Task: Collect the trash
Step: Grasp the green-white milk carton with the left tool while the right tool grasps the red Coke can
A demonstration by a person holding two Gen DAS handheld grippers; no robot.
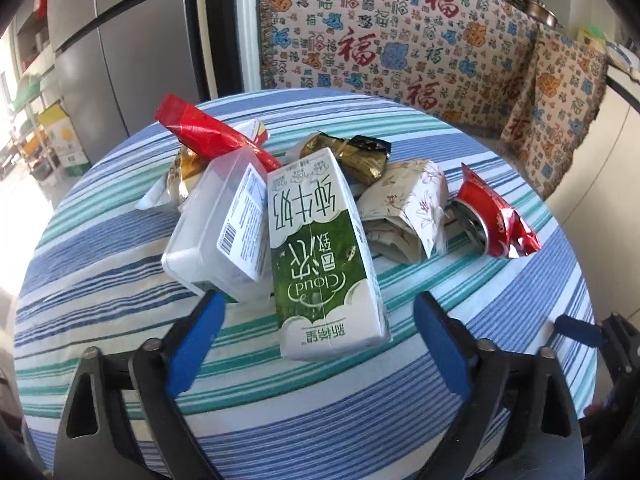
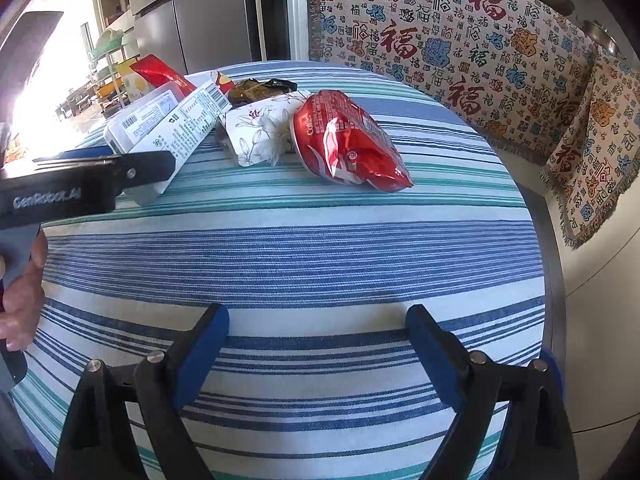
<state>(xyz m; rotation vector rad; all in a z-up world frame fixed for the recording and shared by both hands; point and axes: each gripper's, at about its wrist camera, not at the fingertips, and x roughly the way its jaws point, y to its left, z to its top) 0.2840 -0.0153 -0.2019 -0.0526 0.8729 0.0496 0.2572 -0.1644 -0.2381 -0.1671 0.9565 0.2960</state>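
A pile of trash lies on the round striped table (image 1: 120, 264). A green-and-white milk carton (image 1: 324, 256) lies nearest my left gripper (image 1: 320, 312), which is open with the carton's near end between its fingers. A clear plastic box (image 1: 216, 232) leans beside the carton. Behind are a red wrapper (image 1: 208, 132), a dark gold wrapper (image 1: 356, 156), a floral paper pack (image 1: 404, 208) and a red snack bag (image 1: 496, 216). My right gripper (image 2: 318, 320) is open and empty over bare cloth, well short of the red snack bag (image 2: 348, 140) and floral pack (image 2: 260, 128).
The left gripper's body (image 2: 80, 184) and the hand holding it show at the left of the right wrist view. A patterned sofa cover (image 1: 400, 40) stands behind the table. A grey fridge (image 1: 120, 40) is at the back left. The table edge (image 2: 548, 240) runs on the right.
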